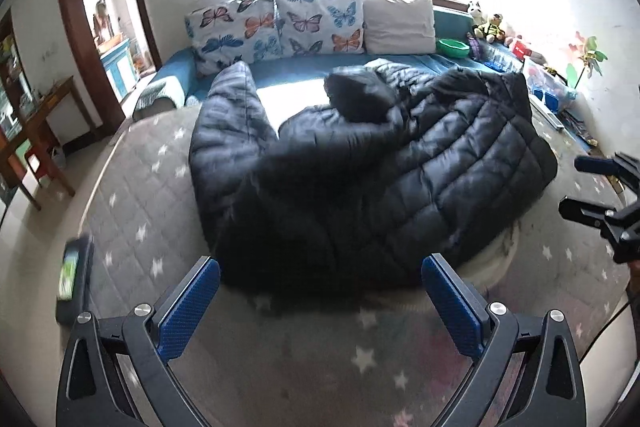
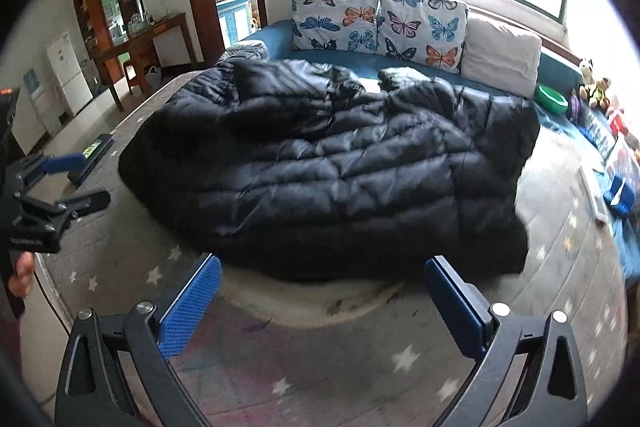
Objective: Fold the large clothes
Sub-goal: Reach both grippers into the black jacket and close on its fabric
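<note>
— Blue-padded jaws of the left gripper (image 1: 320, 303) sit closest, spread wide with nothing between them, just the grey star-patterned quilted bed cover (image 1: 132, 203) below. Where is the garment?

— Straight ahead of them. The big black quilted puffer jacket (image 1: 360, 163) lies heaped on the bed, its near hem just beyond the pad tips and apart from both pads. One sleeve sticks up toward the butterfly-print cushions (image 1: 276, 23).

— And the other side?

— The right gripper (image 2: 322, 297) is the same: jaws wide apart, gripping nothing. The jacket's near edge lies just past its tips, over a pale fleecy patch, and the bulk spreads right across the gap between the pads.

— Anything beside the jacket?

— A dark phone with a lit screen (image 2: 94, 151) lies at the bed's left edge, well apart from the jacket and near the left gripper as the right wrist view shows it.
</note>
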Available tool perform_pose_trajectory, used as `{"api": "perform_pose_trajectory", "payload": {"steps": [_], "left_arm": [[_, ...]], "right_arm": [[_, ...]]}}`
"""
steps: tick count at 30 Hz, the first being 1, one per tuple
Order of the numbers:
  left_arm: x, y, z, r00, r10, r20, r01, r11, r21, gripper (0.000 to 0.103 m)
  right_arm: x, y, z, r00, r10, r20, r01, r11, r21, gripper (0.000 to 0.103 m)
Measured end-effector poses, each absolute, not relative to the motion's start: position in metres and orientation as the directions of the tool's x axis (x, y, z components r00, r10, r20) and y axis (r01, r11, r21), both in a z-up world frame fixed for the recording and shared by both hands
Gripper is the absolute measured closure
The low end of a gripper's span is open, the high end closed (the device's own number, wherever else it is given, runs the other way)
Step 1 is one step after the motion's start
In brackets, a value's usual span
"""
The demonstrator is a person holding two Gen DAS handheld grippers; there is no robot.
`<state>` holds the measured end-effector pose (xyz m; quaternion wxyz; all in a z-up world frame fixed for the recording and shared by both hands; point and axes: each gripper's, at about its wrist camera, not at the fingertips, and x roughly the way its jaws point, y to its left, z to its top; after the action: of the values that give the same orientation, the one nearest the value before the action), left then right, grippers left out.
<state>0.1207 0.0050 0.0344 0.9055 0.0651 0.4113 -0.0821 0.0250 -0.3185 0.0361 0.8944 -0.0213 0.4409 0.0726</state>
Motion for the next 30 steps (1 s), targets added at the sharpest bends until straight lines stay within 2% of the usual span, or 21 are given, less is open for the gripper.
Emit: {"api": "perform_pose_trajectory", "payload": {"steps": [11, 22, 25, 27, 28, 29, 30], "left_arm": [[0.208, -0.028, 0.056, 0.671, -0.168, -0.723, 0.375, 0.917, 0.135, 0.0], [0.257, -0.028, 0.022, 0.568, -0.274, -0.776, 0.549, 0.829, 0.109, 0.0], [0.268, -0.026, 0.011, 0.538, -0.294, -0.79, 0.57, 0.817, 0.085, 0.001], [0.277, -0.024, 0.005, 0.517, -0.315, -0.796, 0.585, 0.809, 0.061, 0.007], [0.282, -0.023, 0.003, 0.5, -0.333, -0.8, 0.592, 0.805, 0.035, 0.015], [0.285, -0.021, 0.001, 0.49, -0.342, -0.802, 0.591, 0.806, 0.017, 0.022], [0.289, -0.02, -0.001, 0.474, -0.355, -0.806, 0.591, 0.807, -0.007, 0.033]], "right_arm": [[0.149, -0.347, 0.051, 0.557, 0.154, -0.816, -0.248, 0.969, 0.013, 0.0], [0.268, -0.334, -0.008, 0.417, 0.189, -0.889, -0.358, 0.933, 0.03, 0.0], [0.291, -0.334, -0.023, 0.38, 0.222, -0.898, -0.369, 0.927, 0.073, 0.0], [0.306, -0.335, -0.03, 0.359, 0.251, -0.899, -0.367, 0.923, 0.112, 0.0], [0.313, -0.337, -0.034, 0.337, 0.274, -0.901, -0.36, 0.921, 0.146, 0.003], [0.317, -0.34, -0.036, 0.316, 0.294, -0.902, -0.351, 0.92, 0.177, 0.008], [0.321, -0.341, -0.039, 0.297, 0.303, -0.905, -0.339, 0.92, 0.197, 0.023]]}}
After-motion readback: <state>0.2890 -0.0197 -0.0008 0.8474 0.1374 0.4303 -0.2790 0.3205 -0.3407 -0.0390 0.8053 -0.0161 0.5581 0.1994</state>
